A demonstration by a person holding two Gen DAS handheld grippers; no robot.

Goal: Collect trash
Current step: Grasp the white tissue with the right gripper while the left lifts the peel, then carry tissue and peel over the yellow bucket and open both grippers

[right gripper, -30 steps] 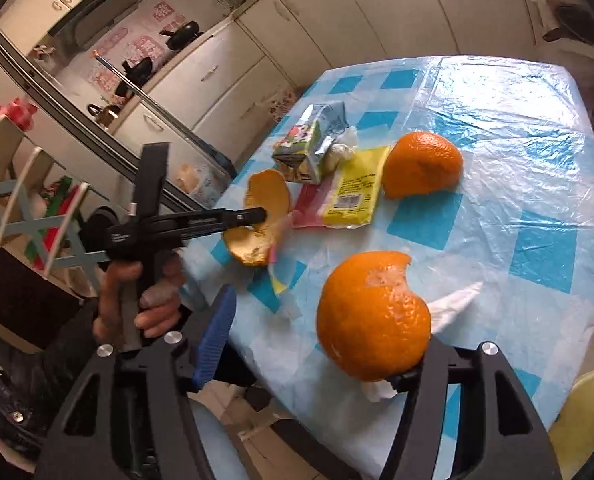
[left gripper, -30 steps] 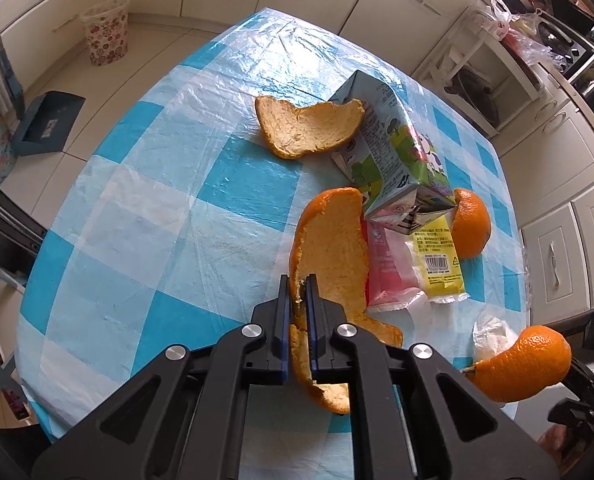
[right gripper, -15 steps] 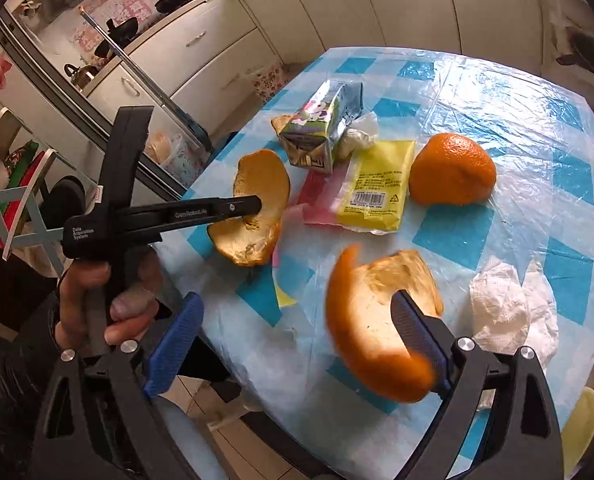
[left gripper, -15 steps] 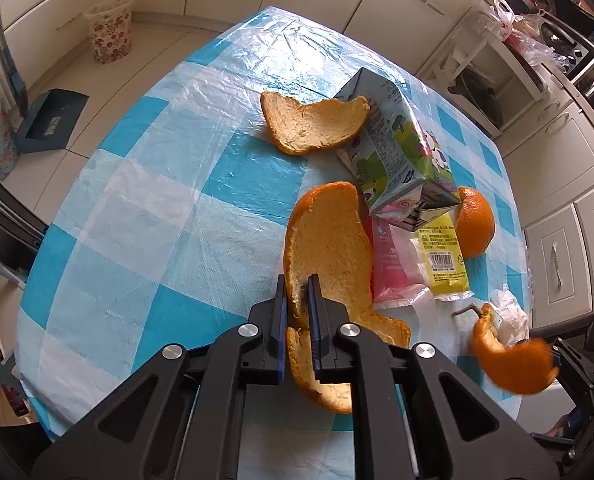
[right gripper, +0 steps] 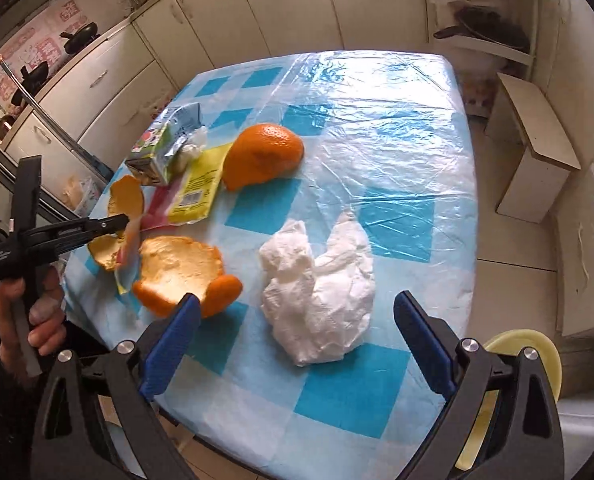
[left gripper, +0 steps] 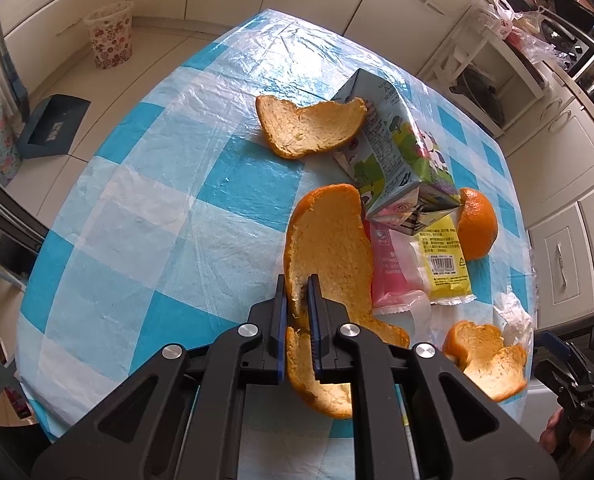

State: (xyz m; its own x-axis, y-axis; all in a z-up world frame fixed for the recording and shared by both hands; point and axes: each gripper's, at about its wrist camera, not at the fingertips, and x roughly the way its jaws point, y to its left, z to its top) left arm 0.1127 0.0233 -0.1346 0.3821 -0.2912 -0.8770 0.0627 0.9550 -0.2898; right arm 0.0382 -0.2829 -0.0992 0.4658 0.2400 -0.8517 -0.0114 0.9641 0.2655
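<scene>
So the long curved orange peel (left gripper: 329, 248) is sitting pinched in the left hand-held gripper (left gripper: 297, 300), jaws nearly closed on its thin edge, pale spongy pith facing up and the waxy orange skin curling underneath. It's hanging over the near edge of the worktop (left gripper: 169, 208), which is wearing a shiny blue-and-white checked plastic sheet, all crinkly. The left hand (right gripper: 29, 304) is wrapping around the black handle, gripper angling steeply down.

The right hand-held gripper (right gripper: 297, 340) is opening, jaws spread wide with nothing pressed between them; the crumpled white tissue (right gripper: 321, 280) is lying on the worktop in the gap ahead. Just beside its left blue pad, a cupped peel piece (right gripper: 181, 268) is resting pith-up near the table edge.

Further out: a domed peel half (right gripper: 265, 152) skin-up, a flat ragged peel (left gripper: 309, 128) leaning against a dented milk carton (left gripper: 401, 160), and glossy yellow (left gripper: 441, 264) and pink wrappers (left gripper: 389, 268) tucked under the carton.
</scene>
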